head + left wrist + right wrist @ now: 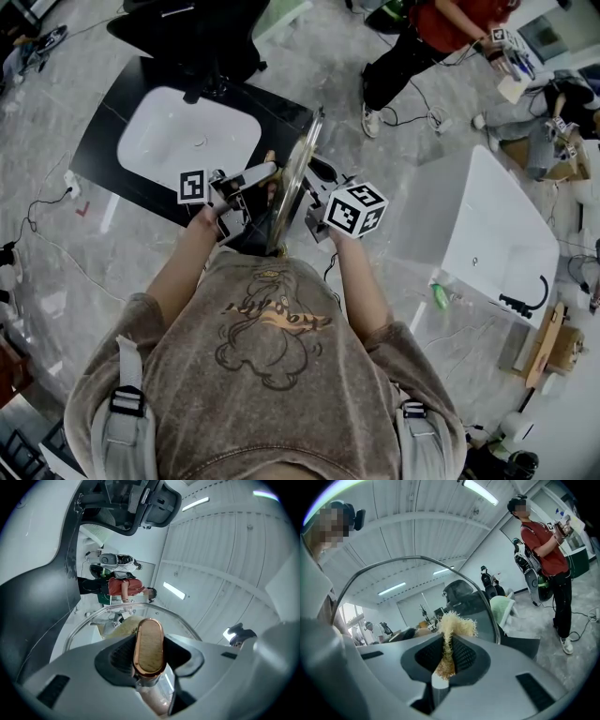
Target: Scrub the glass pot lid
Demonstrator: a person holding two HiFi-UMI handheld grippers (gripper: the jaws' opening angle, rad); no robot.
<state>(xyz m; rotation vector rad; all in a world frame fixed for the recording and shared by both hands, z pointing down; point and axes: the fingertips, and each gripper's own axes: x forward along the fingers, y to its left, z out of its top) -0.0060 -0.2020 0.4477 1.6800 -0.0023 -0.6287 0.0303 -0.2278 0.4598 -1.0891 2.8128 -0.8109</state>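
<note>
The left gripper (242, 190) is clamped on the copper-rimmed handle (149, 644) of the glass pot lid (296, 173); the right gripper (317, 202) pinches a straw-coloured fibrous scrubber (452, 625), frayed end right up at the glass; both bare forearms (183, 262) reach forward from the chest and converge, the grippers facing each other; the lid stands on edge between them, over the near edge of the black counter (108, 131) with the white sink (192, 141).
</note>
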